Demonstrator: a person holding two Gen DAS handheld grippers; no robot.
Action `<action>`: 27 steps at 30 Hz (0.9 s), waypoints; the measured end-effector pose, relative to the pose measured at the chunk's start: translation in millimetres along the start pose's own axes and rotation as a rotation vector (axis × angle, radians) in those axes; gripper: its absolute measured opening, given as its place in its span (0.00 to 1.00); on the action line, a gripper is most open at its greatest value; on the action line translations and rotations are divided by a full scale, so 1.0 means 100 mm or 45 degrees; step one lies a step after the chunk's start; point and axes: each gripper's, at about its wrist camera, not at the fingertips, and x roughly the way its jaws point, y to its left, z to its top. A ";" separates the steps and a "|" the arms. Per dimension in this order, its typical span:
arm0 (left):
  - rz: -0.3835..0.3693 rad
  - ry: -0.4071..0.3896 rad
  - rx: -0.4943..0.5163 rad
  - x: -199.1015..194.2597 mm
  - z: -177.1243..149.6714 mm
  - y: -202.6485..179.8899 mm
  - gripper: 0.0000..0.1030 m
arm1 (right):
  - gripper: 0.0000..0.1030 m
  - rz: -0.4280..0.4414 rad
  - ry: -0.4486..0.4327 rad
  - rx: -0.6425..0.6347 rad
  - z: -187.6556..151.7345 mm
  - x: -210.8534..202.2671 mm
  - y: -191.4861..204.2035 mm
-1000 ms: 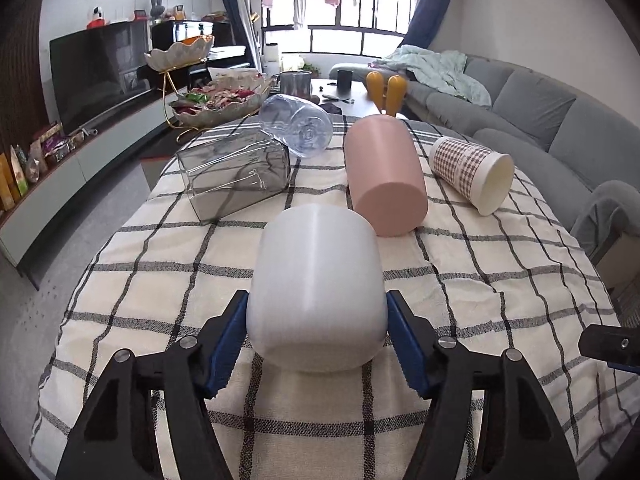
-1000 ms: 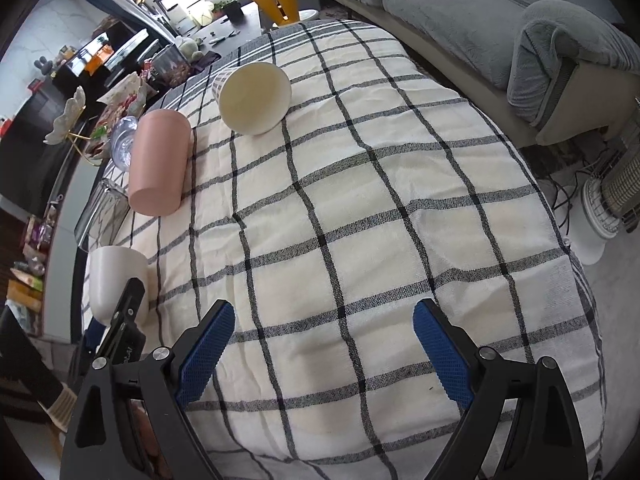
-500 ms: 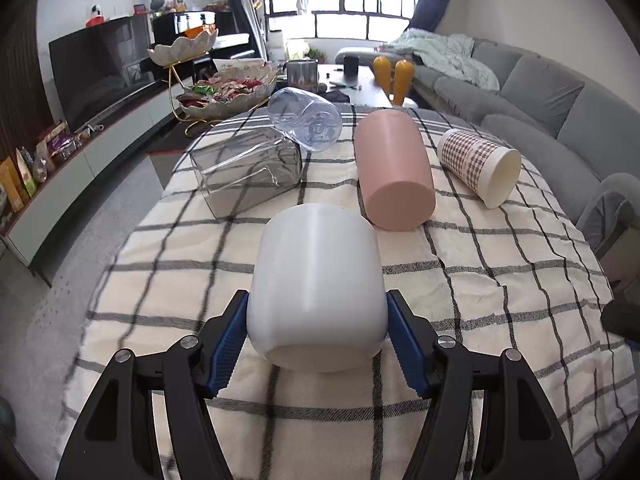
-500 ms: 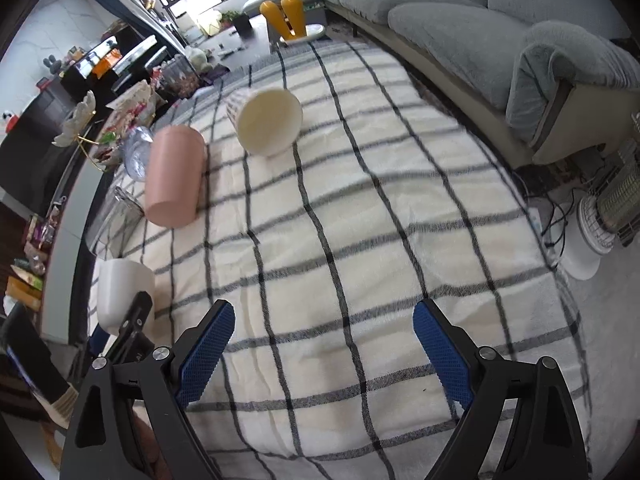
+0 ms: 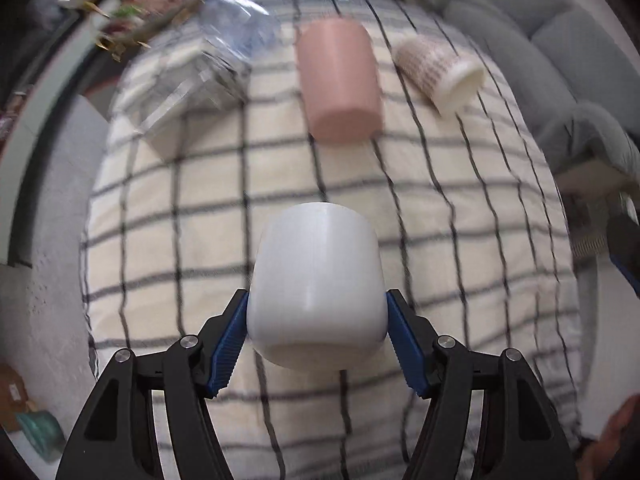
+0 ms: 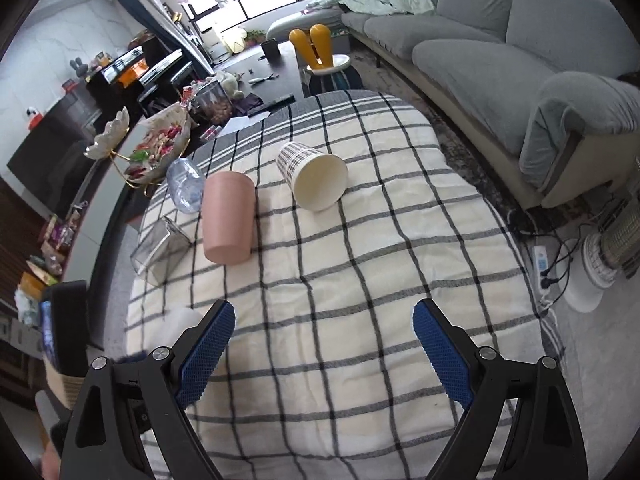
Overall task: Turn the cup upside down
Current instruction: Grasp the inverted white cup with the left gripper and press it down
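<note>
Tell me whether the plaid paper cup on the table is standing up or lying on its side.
Lying on its side. The plaid paper cup rests on the checked tablecloth, its open mouth facing sideways toward the right wrist camera.

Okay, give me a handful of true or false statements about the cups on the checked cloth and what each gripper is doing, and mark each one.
1. The left gripper is clamped on the white cup. True.
2. The right gripper holds the pink cup. False: its jaws are spread wide with nothing between them, above the checked cloth.
3. The pink cup lies on its side. True.
4. The plaid paper cup stands upright. False: it lies on its side with its open mouth facing the right wrist camera.
5. The pink cup lies between the clear plastic cup and the plaid paper cup. True.
</note>
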 end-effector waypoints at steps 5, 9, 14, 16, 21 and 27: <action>0.026 0.296 -0.012 0.16 0.14 -0.05 0.64 | 0.89 0.024 0.080 0.056 0.12 0.08 -0.02; 0.070 0.427 0.004 0.20 0.26 -0.09 0.64 | 0.89 0.015 0.134 0.100 0.26 0.19 -0.06; 0.079 0.594 0.018 0.32 0.44 -0.15 0.64 | 0.89 0.000 0.189 0.115 0.41 0.33 -0.07; 0.109 0.627 0.038 0.36 0.52 -0.18 0.64 | 0.89 -0.005 0.214 0.112 0.47 0.41 -0.06; 0.127 0.728 0.040 0.49 0.75 -0.17 0.64 | 0.89 0.013 0.301 0.154 0.57 0.64 -0.09; 0.127 0.831 0.066 0.63 0.96 -0.17 0.64 | 0.89 0.025 0.354 0.180 0.69 0.85 -0.10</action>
